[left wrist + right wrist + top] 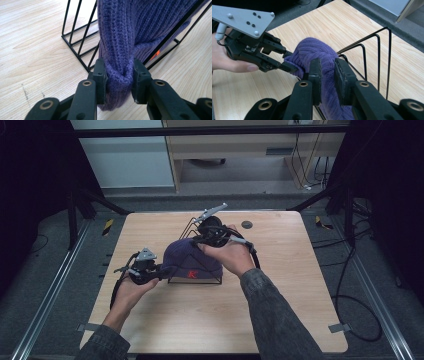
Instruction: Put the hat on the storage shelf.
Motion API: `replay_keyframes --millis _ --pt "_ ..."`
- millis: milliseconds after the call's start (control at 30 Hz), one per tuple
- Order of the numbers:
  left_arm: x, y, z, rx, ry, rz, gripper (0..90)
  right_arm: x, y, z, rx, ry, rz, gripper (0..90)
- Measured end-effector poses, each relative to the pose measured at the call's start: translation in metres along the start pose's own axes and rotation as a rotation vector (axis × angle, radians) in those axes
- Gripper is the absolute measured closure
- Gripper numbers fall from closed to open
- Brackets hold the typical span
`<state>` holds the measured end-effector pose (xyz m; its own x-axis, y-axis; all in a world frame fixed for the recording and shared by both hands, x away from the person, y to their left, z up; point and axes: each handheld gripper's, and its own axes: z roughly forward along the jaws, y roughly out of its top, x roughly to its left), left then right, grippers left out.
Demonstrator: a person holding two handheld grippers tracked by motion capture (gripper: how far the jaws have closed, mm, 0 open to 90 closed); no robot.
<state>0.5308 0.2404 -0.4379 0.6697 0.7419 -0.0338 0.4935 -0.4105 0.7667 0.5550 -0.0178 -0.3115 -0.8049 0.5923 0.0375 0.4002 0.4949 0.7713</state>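
A purple knit hat (192, 260) with a red mark on its front lies draped over a black wire rack (186, 229) in the middle of the wooden table (280, 285). My left gripper (160, 269) is shut on the hat's left edge; in the left gripper view its jaws (118, 77) pinch a fold of the knit (130, 32) in front of the rack's wires (77, 42). My right gripper (199, 240) is shut on the top of the hat (312, 50), with fabric squeezed between the jaws (327, 80). The left gripper (283, 62) also appears there, clamped on the hat's edge.
A small dark round disc (246, 224) lies on the table behind the rack. The rack's tall wire loops (377, 50) stand just right of the hat. Cables (345, 285) trail on the floor to the right. Rails (50, 295) run along the table's left side.
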Motion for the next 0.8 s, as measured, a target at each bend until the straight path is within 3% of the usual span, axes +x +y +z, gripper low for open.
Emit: replay_keyframes --millis 800 --pt "0.005 -0.014 0.006 0.004 0.024 -0.025 62.7 -0.006 0.001 -0.029 -0.042 -0.043 0.011 72.3"
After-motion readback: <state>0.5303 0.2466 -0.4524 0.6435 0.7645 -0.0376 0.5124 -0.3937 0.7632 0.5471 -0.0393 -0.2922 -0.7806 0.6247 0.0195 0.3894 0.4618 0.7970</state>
